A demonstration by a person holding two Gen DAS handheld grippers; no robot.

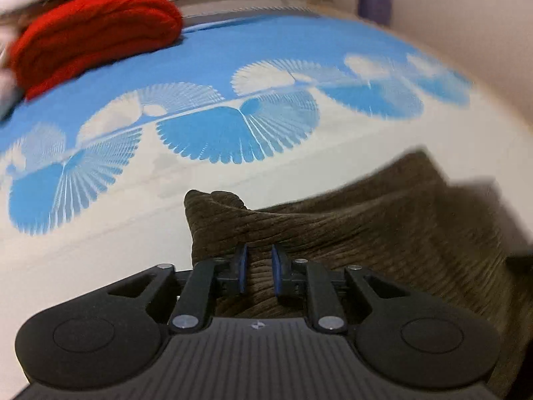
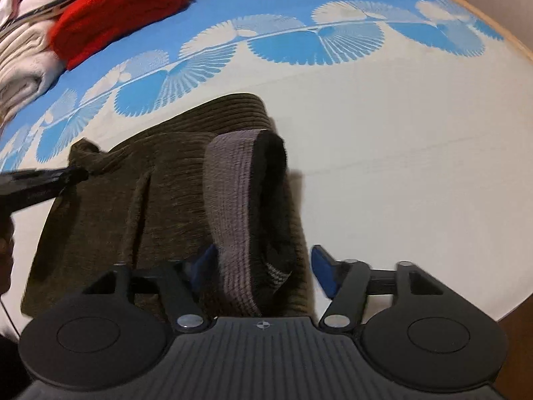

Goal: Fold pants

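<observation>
One bed (image 2: 383,140), covered by a single blue-and-cream sheet with a band of fan-shaped prints, taking up most of both views. At its far edge, one folded red blanket (image 1: 96,30), with a stack of pale folded laundry (image 2: 23,66) beside it in the right wrist view. On the cream part of the sheet, one pair of brown corduroy pants (image 2: 140,200) — already doubled over on itself into a compact shape, so judged partway through the fold rather than at the start. Waistband (image 2: 233,200) turned up with its grey inner lining showing, standing in an open loop instead of lying flat; that end judged not yet finished, and at least one smoothing or further fold probably left. Two grippers in all. Left gripper (image 1: 259,268) with blue-padded fingers (image 1: 242,266) drawn close together on a ridge of the corduroy near a bunched corner, gripping the pants; same gripper seen as a dark shape at the cloth's left corner in the right wrist view. Right gripper (image 2: 263,266) with fingers (image 2: 321,266) spread wide, straddling the waistband loop, pads not pressing on it — holding nothing. Edges blurred in both views.
</observation>
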